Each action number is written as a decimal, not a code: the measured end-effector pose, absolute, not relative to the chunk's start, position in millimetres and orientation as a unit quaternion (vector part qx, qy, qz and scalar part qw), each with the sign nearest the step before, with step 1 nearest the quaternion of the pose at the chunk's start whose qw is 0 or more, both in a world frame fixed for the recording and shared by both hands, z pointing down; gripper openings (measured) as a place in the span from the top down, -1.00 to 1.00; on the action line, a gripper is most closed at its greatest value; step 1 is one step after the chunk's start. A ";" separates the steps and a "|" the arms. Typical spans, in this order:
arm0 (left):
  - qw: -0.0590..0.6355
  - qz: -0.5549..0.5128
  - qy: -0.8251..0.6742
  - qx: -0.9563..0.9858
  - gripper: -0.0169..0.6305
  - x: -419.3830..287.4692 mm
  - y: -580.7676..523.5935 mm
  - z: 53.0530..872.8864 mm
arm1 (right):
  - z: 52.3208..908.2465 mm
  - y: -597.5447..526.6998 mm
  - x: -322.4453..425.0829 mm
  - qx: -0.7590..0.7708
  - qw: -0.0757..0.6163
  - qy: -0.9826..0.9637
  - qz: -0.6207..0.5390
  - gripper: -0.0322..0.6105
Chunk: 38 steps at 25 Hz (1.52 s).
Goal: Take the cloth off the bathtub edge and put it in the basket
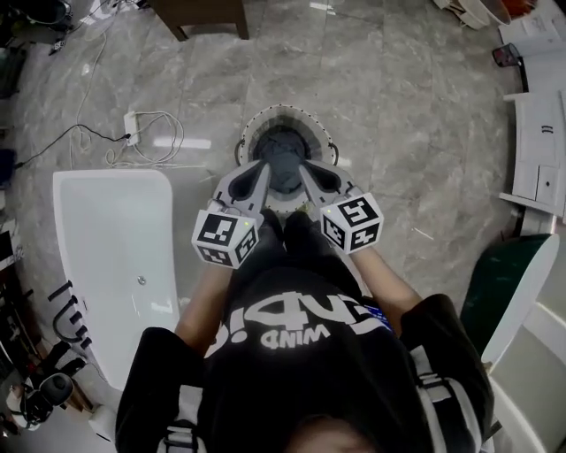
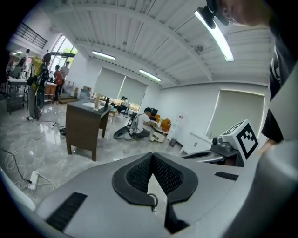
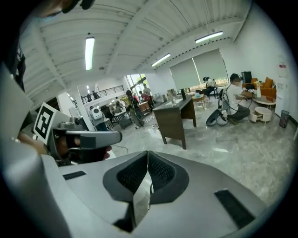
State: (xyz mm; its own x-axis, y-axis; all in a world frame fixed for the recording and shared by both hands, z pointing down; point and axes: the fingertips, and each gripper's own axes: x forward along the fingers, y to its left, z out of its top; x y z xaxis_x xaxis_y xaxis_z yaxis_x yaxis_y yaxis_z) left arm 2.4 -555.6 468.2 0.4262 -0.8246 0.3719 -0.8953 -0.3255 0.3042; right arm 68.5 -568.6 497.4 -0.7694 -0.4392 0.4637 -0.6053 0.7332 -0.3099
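A round white basket [image 1: 252, 128] stands on the marble floor just ahead of me, and a dark grey cloth [image 1: 283, 152] lies bunched inside it. Both grippers hover side by side over the basket's near rim. My left gripper [image 1: 263, 168] is shut, with nothing between its jaws in the left gripper view [image 2: 152, 157]. The jaws of my right gripper [image 1: 305, 170] also meet tip to tip and hold nothing [image 3: 147, 154]. The white bathtub [image 1: 106, 257] lies to my left, and no cloth shows on the part of its edge in view.
A brown wooden desk [image 1: 199, 16] stands beyond the basket. A power strip with coiled cable [image 1: 133, 124] lies near the tub's far end. White cabinets [image 1: 539, 150] and a green-and-white tub-like object [image 1: 504, 283] are at the right. People sit far off [image 2: 139, 123].
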 end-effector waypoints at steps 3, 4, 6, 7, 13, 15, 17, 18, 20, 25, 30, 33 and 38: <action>0.213 0.074 -0.521 0.823 0.91 12.3 -548.7 434.5 | 454.7 -559.2 78.2 0.283 0.150 -0.924 0.207 0.85; 0.204 0.073 -0.518 0.827 0.91 13.8 -546.9 424.2 | 442.4 -556.8 80.7 0.284 0.139 -0.928 0.199 0.85; 0.189 0.068 -0.513 0.835 0.91 17.4 -543.4 406.5 | 421.9 -552.4 88.3 0.290 0.120 -0.931 0.184 0.85; 0.182 0.066 -0.511 0.838 0.91 19.2 -540.1 399.0 | 413.6 -548.9 93.2 0.294 0.112 -0.932 0.180 0.85; 0.163 0.050 -0.517 0.839 0.91 15.2 -515.7 376.8 | 391.1 -527.1 106.9 0.306 0.075 -0.933 0.174 0.85; 0.162 0.046 -0.521 0.837 0.91 13.8 -510.3 376.2 | 390.5 -523.5 109.0 0.308 0.073 -0.933 0.171 0.85; 0.160 0.042 -0.526 0.834 0.91 13.3 -505.3 376.3 | 389.9 -520.9 111.4 0.312 0.072 -0.933 0.166 0.85; 0.160 0.042 -0.528 0.833 0.91 13.2 -503.1 376.4 | 389.0 -520.0 112.1 0.315 0.070 -0.932 0.163 0.85; 0.159 0.043 -0.530 0.832 0.91 13.2 -500.4 376.7 | 386.1 -519.9 113.1 0.323 0.065 -0.932 0.154 0.85; 0.159 0.047 -0.532 0.830 0.90 9.0 -501.4 376.9 | 381.2 -527.1 111.5 0.338 0.058 -0.928 0.147 0.85; 0.163 0.050 -0.533 0.829 0.91 10.7 -503.3 379.6 | 384.3 -529.9 114.2 0.340 0.059 -0.926 0.150 0.85; 0.165 0.051 -0.534 0.828 0.90 10.7 -504.8 382.2 | 387.9 -530.8 115.3 0.342 0.062 -0.925 0.154 0.85; 0.171 0.051 -0.535 0.826 0.90 10.4 -510.6 387.6 | 395.7 -535.3 117.9 0.348 0.070 -0.922 0.156 0.86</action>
